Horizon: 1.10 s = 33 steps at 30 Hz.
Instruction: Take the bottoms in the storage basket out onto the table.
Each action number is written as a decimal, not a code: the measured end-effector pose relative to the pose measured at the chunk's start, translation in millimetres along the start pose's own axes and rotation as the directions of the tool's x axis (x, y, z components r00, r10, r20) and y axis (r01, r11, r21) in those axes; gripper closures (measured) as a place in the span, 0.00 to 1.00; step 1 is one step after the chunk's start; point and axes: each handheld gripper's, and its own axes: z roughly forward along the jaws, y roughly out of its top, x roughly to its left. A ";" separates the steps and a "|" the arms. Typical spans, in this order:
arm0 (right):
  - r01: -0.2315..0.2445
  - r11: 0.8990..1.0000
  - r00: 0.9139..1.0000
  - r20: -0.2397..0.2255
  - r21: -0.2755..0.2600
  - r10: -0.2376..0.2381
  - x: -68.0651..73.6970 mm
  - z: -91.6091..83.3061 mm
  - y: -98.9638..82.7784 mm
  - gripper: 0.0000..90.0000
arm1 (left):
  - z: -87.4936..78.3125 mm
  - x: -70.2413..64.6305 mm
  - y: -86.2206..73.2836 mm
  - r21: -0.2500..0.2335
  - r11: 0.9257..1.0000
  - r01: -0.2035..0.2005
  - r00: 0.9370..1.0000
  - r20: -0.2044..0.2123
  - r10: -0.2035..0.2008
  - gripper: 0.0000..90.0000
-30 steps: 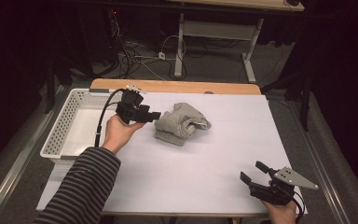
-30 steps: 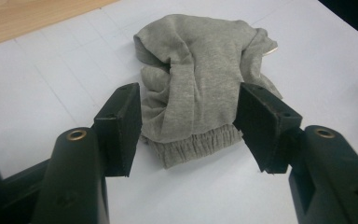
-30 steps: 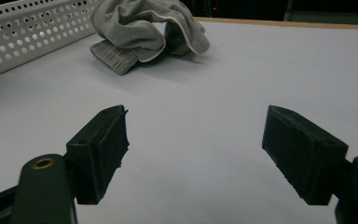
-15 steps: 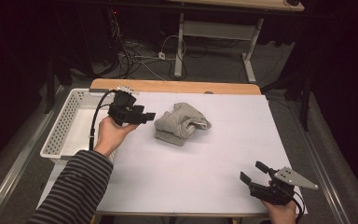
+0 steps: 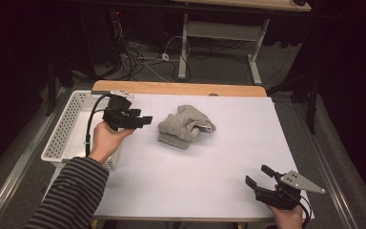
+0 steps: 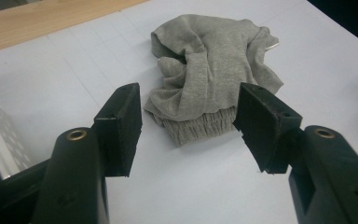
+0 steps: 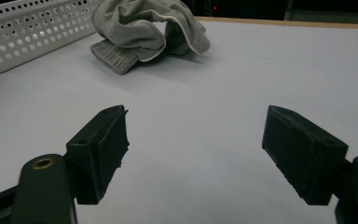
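The cloth [image 5: 186, 126] is lying in a loose grey heap on the far middle of the white worktop [image 5: 209, 176], just right of the white basket [image 5: 66, 133] that is sitting at the left edge. The left gripper [image 5: 145, 119] is hovering between basket and cloth, its jaws standing wide and holding nothing, pointing right at the ribbed cuff that is facing it in the left gripper view [image 6: 200, 126]. The right gripper [image 5: 259, 175] is resting at the near right corner, well apart from the cloth, its jaws also wide and empty.

The heap is folded over itself in several layers, so the main risk is that the left jaws are going to pinch only 1 flap. In that case the cloth would be unrolling and trailing over the worktop as it rises, and could be catching on the basket rim. Closing too high would be missing the fabric altogether; driving in too low would be pushing the heap right, away from the basket. With the right gripper sitting so far off, nothing is bracing the cloth against that push.
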 end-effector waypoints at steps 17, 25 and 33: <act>-0.001 1.000 1.000 0.003 0.004 0.001 0.0 0.2 0.0 0.26 | -16.9 6.4 -16.7 -0.032 0.999 0.010 1.000 -0.004 -0.010 0.44; -0.001 1.000 1.000 0.003 0.004 0.001 0.1 0.0 0.0 0.26 | -23.1 8.8 -24.8 -0.039 0.999 0.008 1.000 -0.019 -0.009 0.44; -0.001 1.000 1.000 0.003 0.004 0.001 0.2 0.0 0.0 0.26 | -30.4 11.8 -35.4 -0.055 0.998 0.014 1.000 -0.023 -0.015 0.44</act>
